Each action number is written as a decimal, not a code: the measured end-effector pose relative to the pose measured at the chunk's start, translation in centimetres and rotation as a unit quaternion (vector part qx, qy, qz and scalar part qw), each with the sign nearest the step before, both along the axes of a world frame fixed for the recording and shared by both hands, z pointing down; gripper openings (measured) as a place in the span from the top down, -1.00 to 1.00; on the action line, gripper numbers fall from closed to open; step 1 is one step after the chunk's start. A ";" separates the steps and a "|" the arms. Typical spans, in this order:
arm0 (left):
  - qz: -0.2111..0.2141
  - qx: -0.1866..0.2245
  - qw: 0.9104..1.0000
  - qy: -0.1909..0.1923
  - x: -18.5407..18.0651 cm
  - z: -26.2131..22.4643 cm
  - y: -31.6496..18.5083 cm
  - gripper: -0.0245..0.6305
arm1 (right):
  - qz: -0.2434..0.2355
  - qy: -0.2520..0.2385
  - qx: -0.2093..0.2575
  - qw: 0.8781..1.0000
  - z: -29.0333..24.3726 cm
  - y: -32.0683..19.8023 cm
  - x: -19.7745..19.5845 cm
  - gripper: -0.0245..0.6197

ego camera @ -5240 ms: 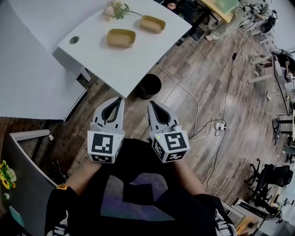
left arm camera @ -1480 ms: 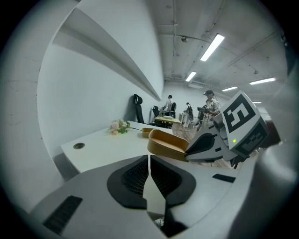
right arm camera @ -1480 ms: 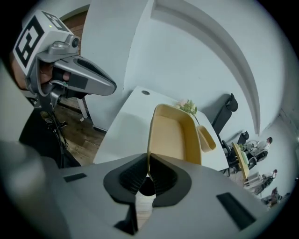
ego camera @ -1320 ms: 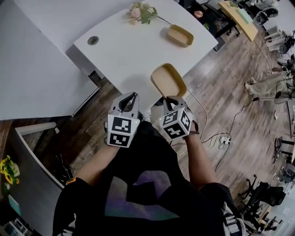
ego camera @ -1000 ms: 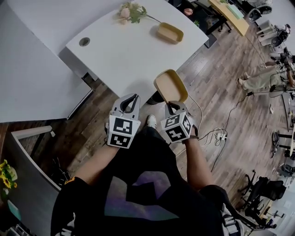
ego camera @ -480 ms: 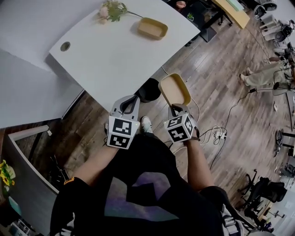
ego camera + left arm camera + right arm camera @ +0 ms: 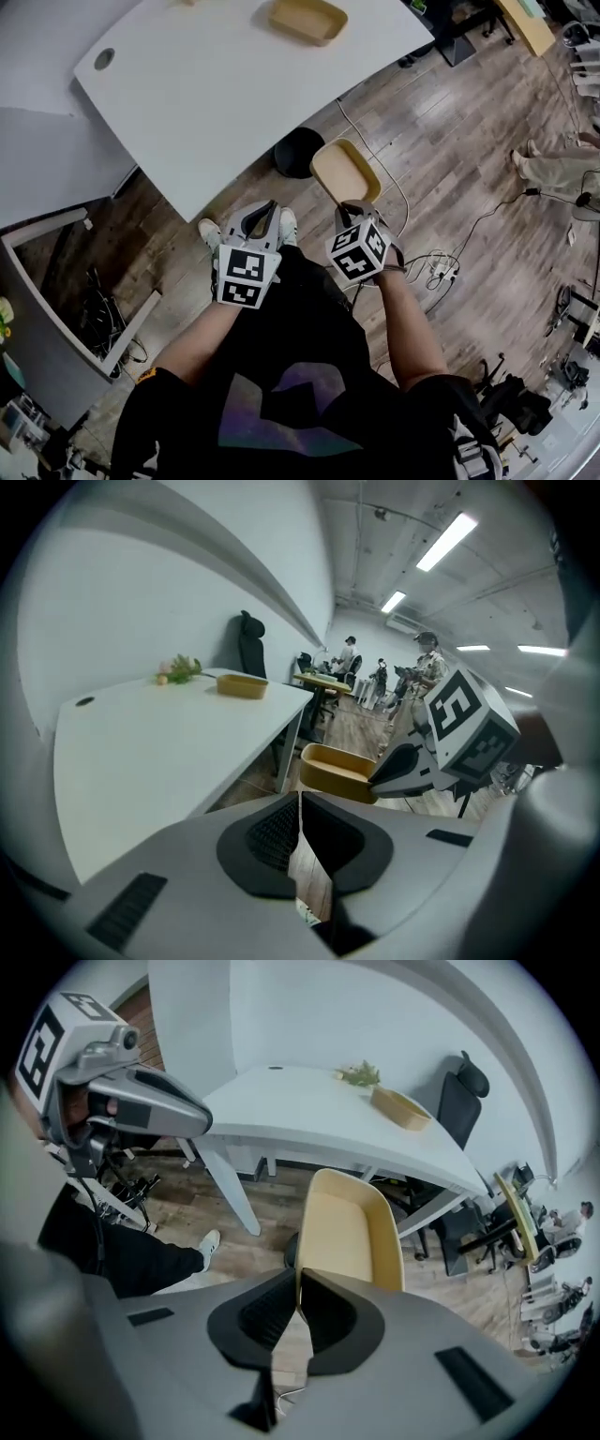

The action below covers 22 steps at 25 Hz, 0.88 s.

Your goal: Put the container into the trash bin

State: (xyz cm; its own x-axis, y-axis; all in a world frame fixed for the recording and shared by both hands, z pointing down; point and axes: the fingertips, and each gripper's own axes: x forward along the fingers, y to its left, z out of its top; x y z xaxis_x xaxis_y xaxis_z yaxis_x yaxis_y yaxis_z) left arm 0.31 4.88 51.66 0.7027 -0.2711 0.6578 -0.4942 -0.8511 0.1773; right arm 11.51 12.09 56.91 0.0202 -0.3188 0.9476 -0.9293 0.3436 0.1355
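Hovering low at the left, the left gripper has its jaws pressed together with nothing between them; its own view shows only floor past the tips.

Up at its 1 o'clock, on the wooden floor by the edge of the white table, stands the trash bin: round, black, its inside too dark to read.

Just right of the bin, and there it is, the container! It is a tan oblong tray with rounded corners and a shallow wall, open side up toward the head camera, and empty. It hangs in the air over the floor, beside the bin and not above it. Its long axis runs away from the tongs toward 11 o'clock, with the far end tipped up.

At its 5 o'clock end, the right gripper is clamped on the near rim, jaws nearly together with the thin wall pinched between them.

Far up at 12 o'clock a second container of the same tan make lies flat on the table, also empty.
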 end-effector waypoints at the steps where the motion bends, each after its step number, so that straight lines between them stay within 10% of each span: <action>1: -0.010 -0.007 1.000 -0.006 -0.1 1.3 0.2 0.89 | -0.012 -0.004 -0.005 1.000 1.1 -0.3 0.0 0.82; 22: -0.093 -0.055 0.991 -0.079 -0.3 21.8 -1.8 0.89 | -0.045 -0.062 -0.049 0.996 24.1 -7.5 -0.2 0.82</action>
